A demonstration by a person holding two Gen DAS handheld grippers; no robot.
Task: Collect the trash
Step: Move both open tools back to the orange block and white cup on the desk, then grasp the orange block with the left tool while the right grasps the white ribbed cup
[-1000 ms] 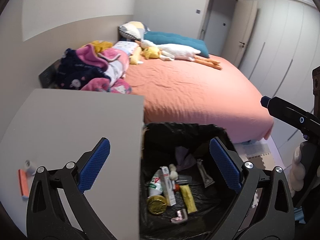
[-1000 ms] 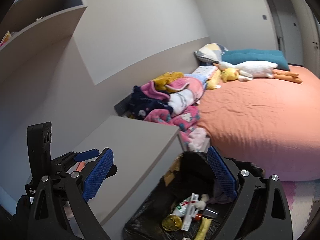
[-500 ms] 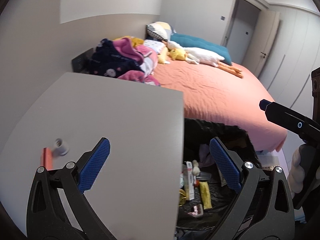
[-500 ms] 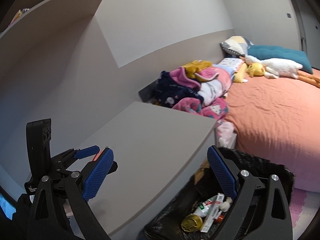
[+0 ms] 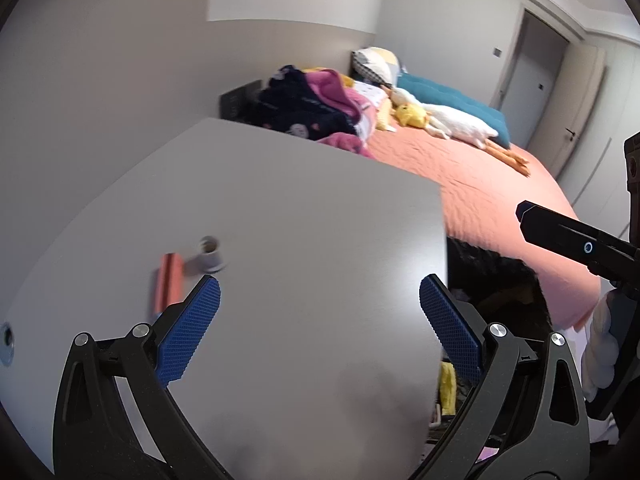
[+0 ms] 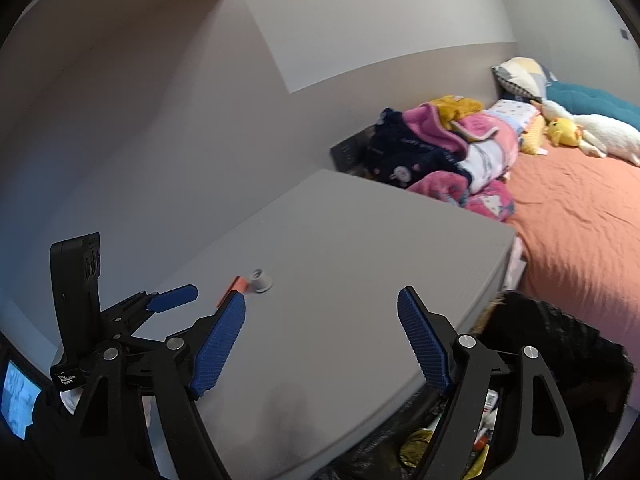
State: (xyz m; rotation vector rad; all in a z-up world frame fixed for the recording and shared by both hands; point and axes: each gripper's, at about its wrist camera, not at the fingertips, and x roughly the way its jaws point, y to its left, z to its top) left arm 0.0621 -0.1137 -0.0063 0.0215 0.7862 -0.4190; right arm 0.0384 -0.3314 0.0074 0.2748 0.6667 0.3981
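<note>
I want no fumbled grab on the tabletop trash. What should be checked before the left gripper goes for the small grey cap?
1. Left gripper open and empty: ok.
2. Grey cap in view on the table: ok.
3. Cap lined up between the fingers: not ok, it sits beyond the left fingertip.
4. Orange strip apart from the cap: cannot tell, blurred.
5. Right gripper open and out of the way: ok.
6. Black-lined bin within view for the drop: ok.

Smooth matt grey counter (image 5: 304,240), matt black plastic left hand-held gripper (image 5: 320,316) with ribbed blue rubbery pads (image 5: 188,336) and shiny metal bolts, crinkled glossy black plastic bin bag (image 6: 560,344), rumpled orange cloth bed (image 6: 580,216), fleecy blankets (image 6: 448,152), soft plush duck (image 5: 444,118)
</note>
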